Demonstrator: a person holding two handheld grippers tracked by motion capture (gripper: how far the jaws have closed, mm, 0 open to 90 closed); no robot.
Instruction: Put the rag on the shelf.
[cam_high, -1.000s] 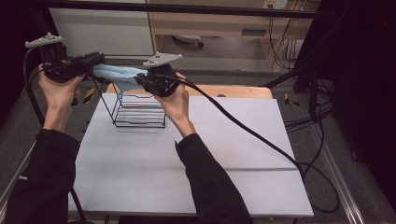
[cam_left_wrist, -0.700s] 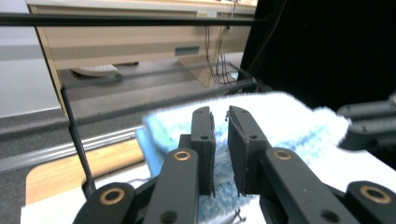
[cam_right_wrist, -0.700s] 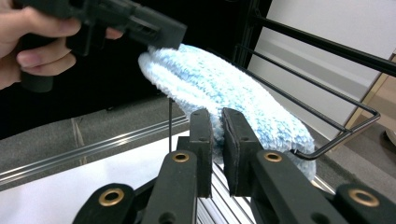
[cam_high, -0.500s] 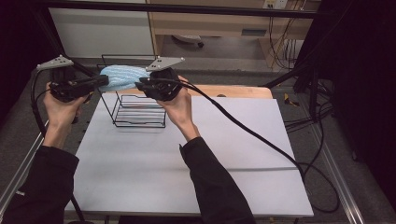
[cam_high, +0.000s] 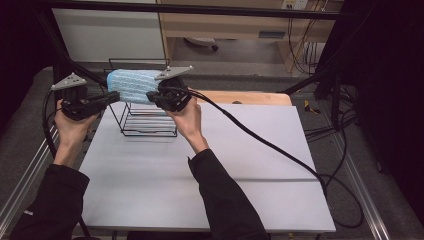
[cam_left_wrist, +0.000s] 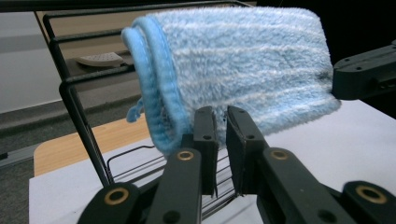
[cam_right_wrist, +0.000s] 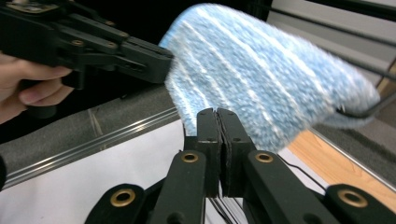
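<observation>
**Towel draped over rack, both grippers pinching its lower edge**

Left to right, high view:

- Left gripper: sits off the table's far-left corner, jaws nearly pressed together. In the left gripper view they stand at the lower hem of the blue towel. A thin slit shows between the pads; whether fabric sits in it I cannot tell for sure, looks like a pinch on the hem.
- Towel: hangs over the top bar of the black wire rack, near the table's far-left corner, spanning between the two grippers.
- Right gripper: at the towel's right end, jaws pressed together. Right gripper view shows the pads flush at the towel's lower edge; it has just clamped down, most likely on a thin bit of cloth.

Risks, as I judge them:
- Thin hem grips: a tug could slip the towel out of one gripper, so it goes lopsided and slides off the bar.
- Uneven pull left vs right drags the towel along the bar or bunches it.
- The rack is light wire; pulling sideways or down could tip or skate it toward the table's far edge.
- A jaw could snag a rack wire.

Count: 1 towel, 1 rack, 2 grippers, 1 table.
</observation>
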